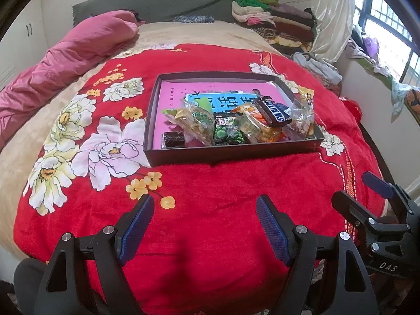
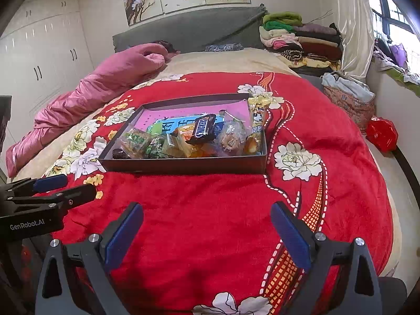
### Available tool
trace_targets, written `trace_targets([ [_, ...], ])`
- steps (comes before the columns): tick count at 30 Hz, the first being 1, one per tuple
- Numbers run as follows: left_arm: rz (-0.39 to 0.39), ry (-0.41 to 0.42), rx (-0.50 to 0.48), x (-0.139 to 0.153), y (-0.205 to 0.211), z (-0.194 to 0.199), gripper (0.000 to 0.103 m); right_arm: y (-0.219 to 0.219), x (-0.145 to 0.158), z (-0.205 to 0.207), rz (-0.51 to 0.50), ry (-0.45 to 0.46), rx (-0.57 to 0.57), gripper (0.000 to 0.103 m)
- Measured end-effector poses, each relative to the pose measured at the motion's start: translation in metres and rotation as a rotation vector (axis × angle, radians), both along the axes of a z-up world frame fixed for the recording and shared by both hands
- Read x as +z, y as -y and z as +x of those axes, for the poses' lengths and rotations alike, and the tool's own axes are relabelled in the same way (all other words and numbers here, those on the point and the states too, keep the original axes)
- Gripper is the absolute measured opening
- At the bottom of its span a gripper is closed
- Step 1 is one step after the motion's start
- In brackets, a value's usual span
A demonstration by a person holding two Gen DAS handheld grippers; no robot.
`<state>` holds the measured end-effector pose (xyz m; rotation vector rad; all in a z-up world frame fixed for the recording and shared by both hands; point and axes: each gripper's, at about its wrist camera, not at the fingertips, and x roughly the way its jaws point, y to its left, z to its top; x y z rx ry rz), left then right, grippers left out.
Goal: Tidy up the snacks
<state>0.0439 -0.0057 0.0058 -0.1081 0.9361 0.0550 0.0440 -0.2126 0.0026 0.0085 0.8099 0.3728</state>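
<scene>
A shallow dark box (image 1: 231,153) (image 2: 183,164) with a pink lining lies on the red flowered blanket. Several wrapped snacks are heaped along its near side. Among them are a dark Snickers bar (image 1: 273,111) (image 2: 203,128), a green packet (image 1: 227,132) (image 2: 155,147) and a small dark block (image 1: 173,139) at the left. A tall yellow packet (image 2: 258,115) leans at the box's right wall. My left gripper (image 1: 204,210) is open over bare blanket, well short of the box. My right gripper (image 2: 207,216) is also open and empty, beside the left one.
The bed carries a rumpled pink quilt (image 1: 65,57) on the left and a stack of folded clothes (image 2: 302,42) at the headboard's right. A red bag (image 2: 382,134) lies off the bed's right edge, below a window. White wardrobes (image 2: 44,60) line the left wall.
</scene>
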Motion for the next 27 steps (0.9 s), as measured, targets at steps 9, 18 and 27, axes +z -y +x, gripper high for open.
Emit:
trace_targets([
  [9,0.010,-0.002,0.005,-0.0009,0.0006,0.0007,0.081,0.0007,-0.0022,0.0014,-0.005,-0.003,0.000,0.098],
  [18,0.013,-0.004,0.014,-0.0020,-0.0012,0.0008,0.081,0.0000,-0.0030,0.0007,-0.006,-0.002,0.003,0.098],
  [27,0.022,-0.018,0.054,-0.0048,-0.0055,0.0028,0.081,-0.0005,-0.0032,0.0008,-0.007,-0.001,0.004,0.098],
])
